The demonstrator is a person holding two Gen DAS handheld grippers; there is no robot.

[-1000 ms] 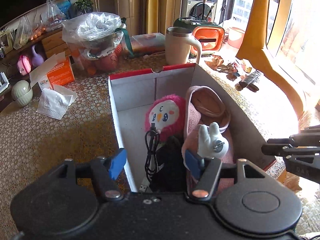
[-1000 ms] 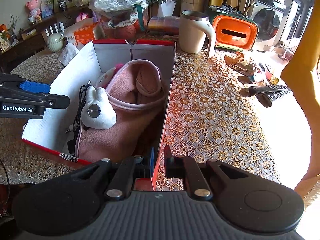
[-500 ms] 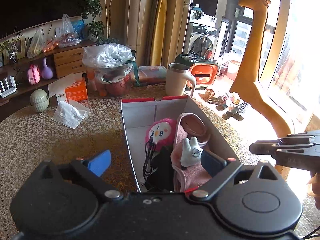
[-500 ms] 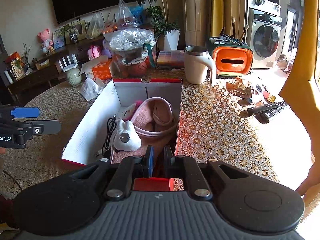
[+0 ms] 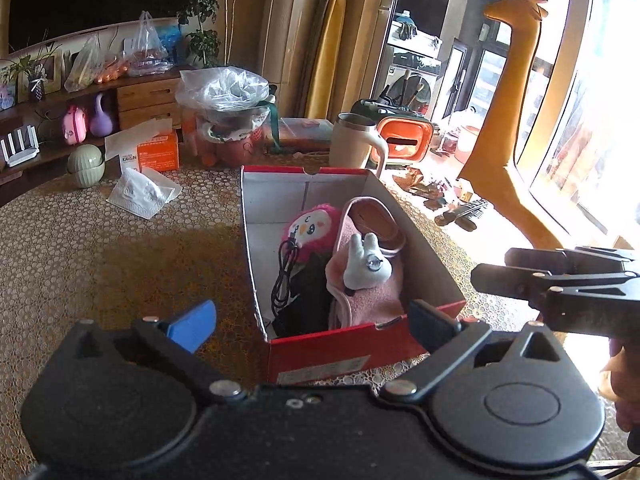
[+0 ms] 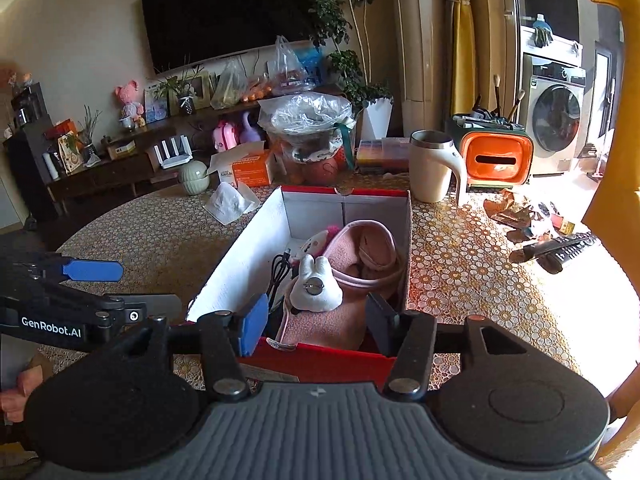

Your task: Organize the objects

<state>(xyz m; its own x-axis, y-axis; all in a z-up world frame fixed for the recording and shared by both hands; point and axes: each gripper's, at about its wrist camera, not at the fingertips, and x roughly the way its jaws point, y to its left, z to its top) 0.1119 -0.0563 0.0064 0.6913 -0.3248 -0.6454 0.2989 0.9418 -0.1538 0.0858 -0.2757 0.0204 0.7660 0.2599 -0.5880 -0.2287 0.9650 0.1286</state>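
Shoebox: the red cardboard shoebox (image 5: 320,354) is sitting open-topped on the bench (image 5: 100,248), which is wearing a lace-patterned cloth; its white inner walls are showing.
Contents: a pink slipper (image 5: 372,256) is lying along the right side of the shoebox, with a small white plush rabbit (image 5: 366,268) resting on top of it; a pink-and-white plush toy (image 5: 310,230) is sitting toward the far end, and a coiled black cable (image 5: 284,276) is lying against the left wall.
Left hand-held gripper: the left hand-held gripper (image 5: 312,320) is hovering in front of the shoebox's near end with its jaws spread wide, having just been opening; nothing is sitting between them, and its blue fingertip (image 5: 194,322) is hanging over the cloth left of the shoebox.
Right hand-held gripper: the right hand-held gripper (image 6: 316,326) is standing partly open above the near red edge of the shoebox, its jaws having just been opening; the pads are pressing on nothing, with the slipper's heel end showing in the gap behind them.
Hands: a person's fingers (image 6: 18,394) are showing at the lower left of the right wrist view, under the other tool.
Around the shoebox: a cream mug (image 6: 434,170) and an orange container (image 6: 496,158) are standing beyond the far right corner; a crumpled tissue (image 5: 144,196) and an orange carton (image 5: 158,152) are lying well off to the far left; two remote controls (image 6: 560,250) are lying near the bench's sunlit right edge.
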